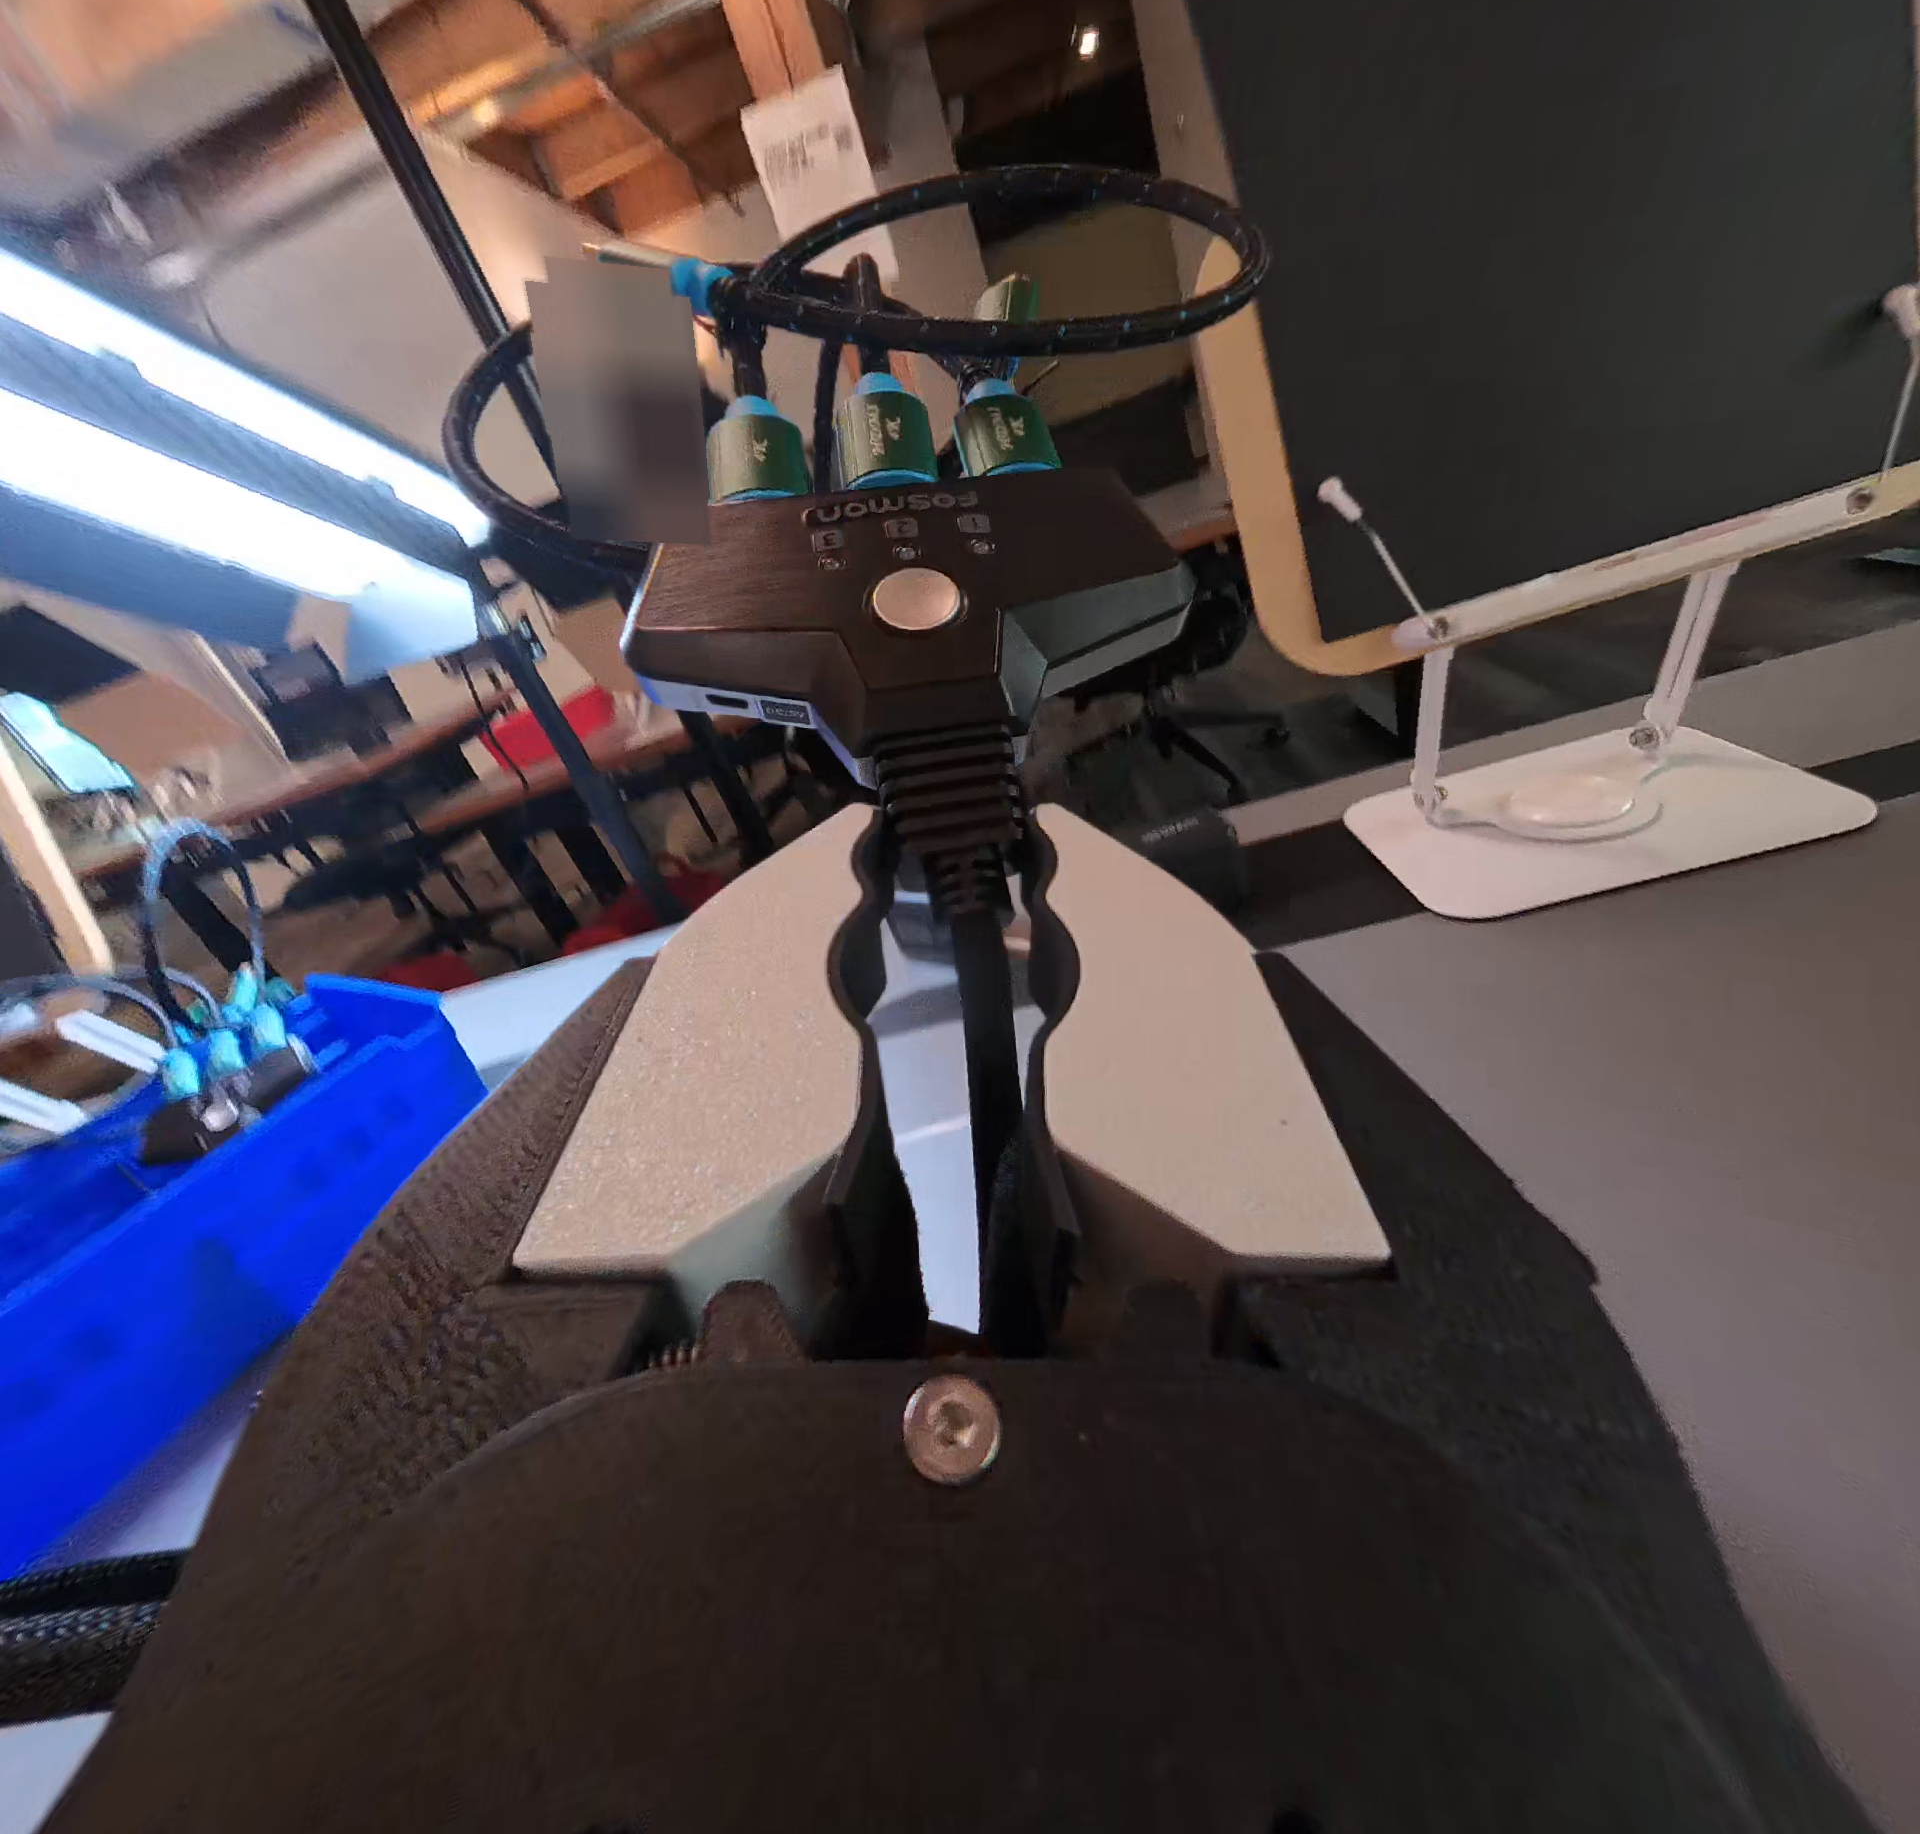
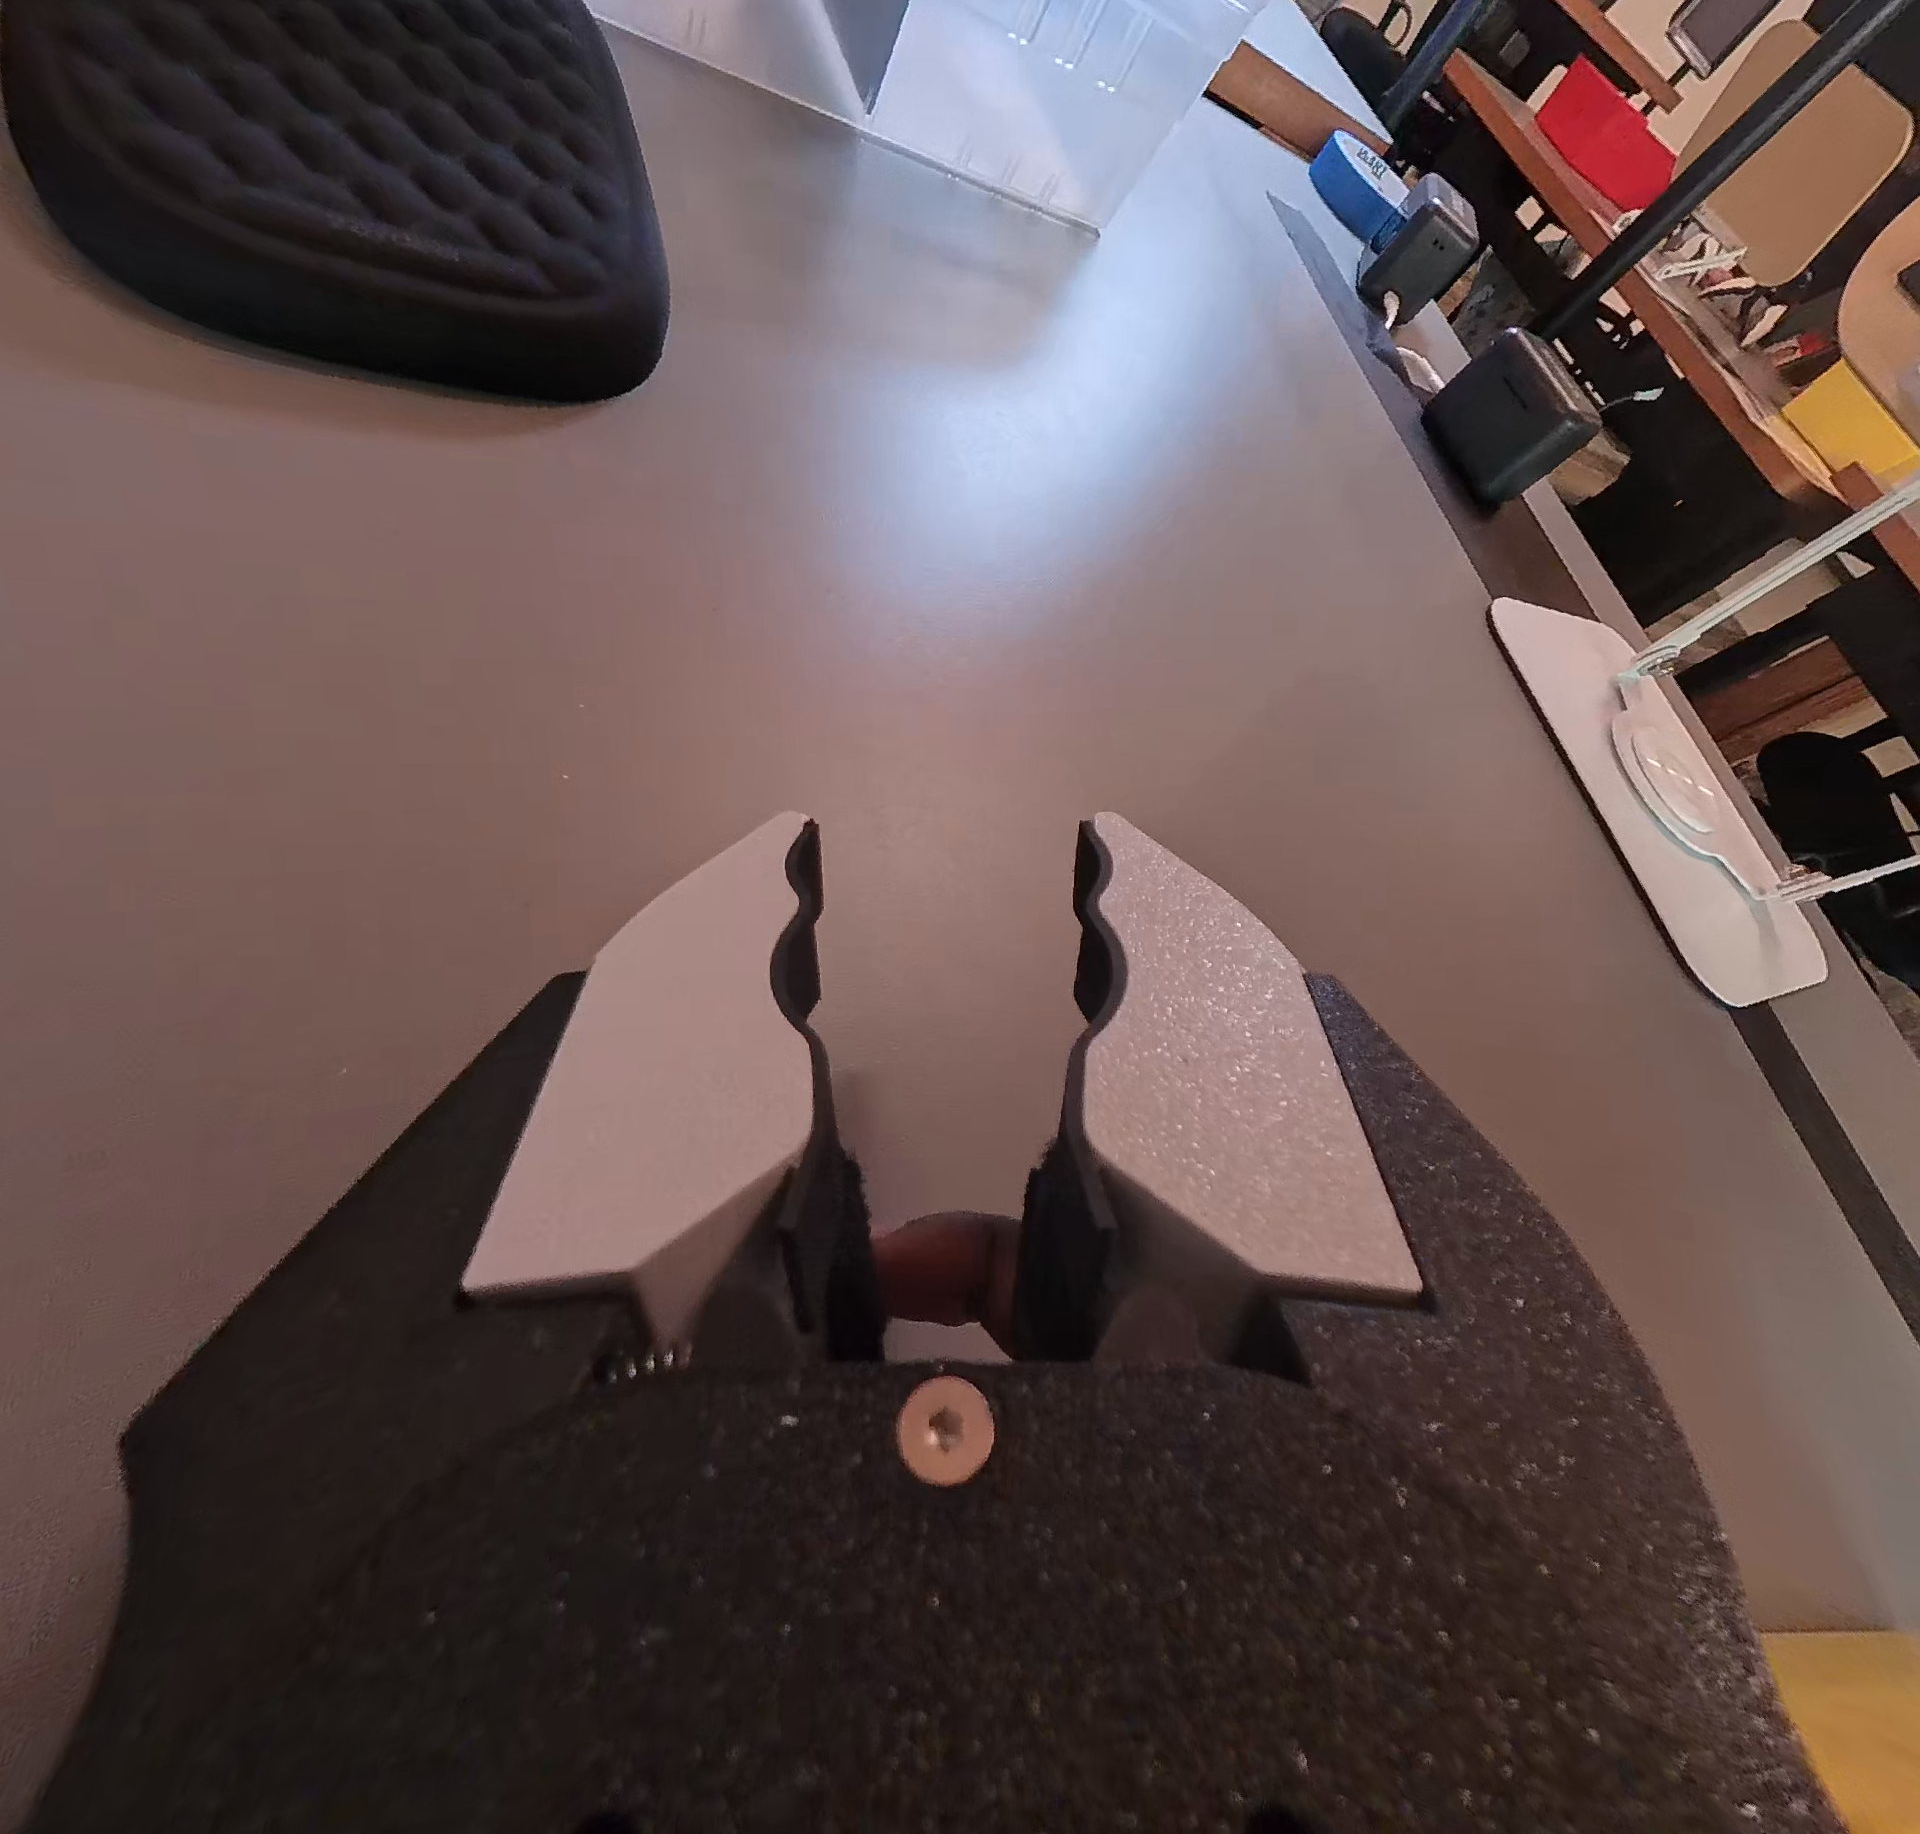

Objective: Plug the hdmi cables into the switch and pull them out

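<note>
Left gripper: grey fingers with black wavy pads, closed on the ribbed strain relief of the HDMI switch's own black cable, which runs back between the fingers. HDMI switch: dark brushed-metal body, round silver button on top, held up in the air above the desk, far end pointing away. HDMI plugs: three, green with blue collars, seated side by side in the far edge of the switch, left, middle, right. Braided black cables: looped above the plugs; one loose blue-collared plug end sticks out to the left. Blue bin: near left, holding more cables with blue collars. White stand base: far right on the grey desk. Right gripper: same make, fingers spread apart with nothing between them, low over the bare desk. Black quilted pad: far left in the right wrist view. Clear acrylic box: far centre. Blue tape roll: far right at the desk edge, beside small black boxes.
</note>
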A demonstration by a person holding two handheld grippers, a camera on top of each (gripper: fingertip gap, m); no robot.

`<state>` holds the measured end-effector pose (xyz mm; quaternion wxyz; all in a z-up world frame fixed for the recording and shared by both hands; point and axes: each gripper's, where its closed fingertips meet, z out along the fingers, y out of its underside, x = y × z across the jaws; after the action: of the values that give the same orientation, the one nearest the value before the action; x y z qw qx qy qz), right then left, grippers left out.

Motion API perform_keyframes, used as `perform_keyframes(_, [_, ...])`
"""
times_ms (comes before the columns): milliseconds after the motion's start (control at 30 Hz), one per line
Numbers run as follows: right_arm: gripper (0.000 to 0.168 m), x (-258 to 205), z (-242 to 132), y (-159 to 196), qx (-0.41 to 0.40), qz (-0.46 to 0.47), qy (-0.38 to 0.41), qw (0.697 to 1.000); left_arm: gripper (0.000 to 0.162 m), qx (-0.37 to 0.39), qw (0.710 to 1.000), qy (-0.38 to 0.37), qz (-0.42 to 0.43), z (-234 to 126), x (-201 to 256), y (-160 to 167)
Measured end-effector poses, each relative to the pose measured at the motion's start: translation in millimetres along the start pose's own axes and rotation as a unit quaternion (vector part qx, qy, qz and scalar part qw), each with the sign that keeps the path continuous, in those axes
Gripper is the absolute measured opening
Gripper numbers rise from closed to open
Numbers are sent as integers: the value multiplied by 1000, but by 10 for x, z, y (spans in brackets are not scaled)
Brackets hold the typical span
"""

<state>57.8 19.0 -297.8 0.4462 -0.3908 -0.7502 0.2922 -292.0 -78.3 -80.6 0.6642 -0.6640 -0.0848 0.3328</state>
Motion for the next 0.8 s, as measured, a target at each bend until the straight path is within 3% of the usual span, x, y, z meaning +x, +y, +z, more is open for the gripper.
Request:
perform_keyframes(233, [47, 59, -29, -32, 15, 15, 11, 1000, 23, 136, 988, 55, 41, -427, 621, -730])
perform_keyframes(367, [47, 117, -75, -117, 46, 36, 21, 998, 23, 186, 975, 123, -1, -709, 1228, -894])
perform_keyframes(433, [48, 166, -140, -293, 102, 70, 23, 992, 23, 205, 967, 152, -19, -842, 1554, -897])
perform_keyframes(500, [48, 308, -302, -649, 214, 150, 33, 965, 23, 221, 960, 170, -19, -960, 1871, -860])
perform_keyframes(633, [39, 646, -742, -1286, 436, 322, 22, 840, 23, 235, 954, 183, 28, -1136, 2446, -659])
perform_keyframes(733, [49, 728, -750, -1497, 457, 347, -12, 819, 22, 231, 949, 204, 59, -1245, 2786, -472])
perform_keyframes(800, [45, 782, -728, -1571, 463, 351, -25, 814, 22, 220, 946, 225, 75, -1294, 2963, -330])
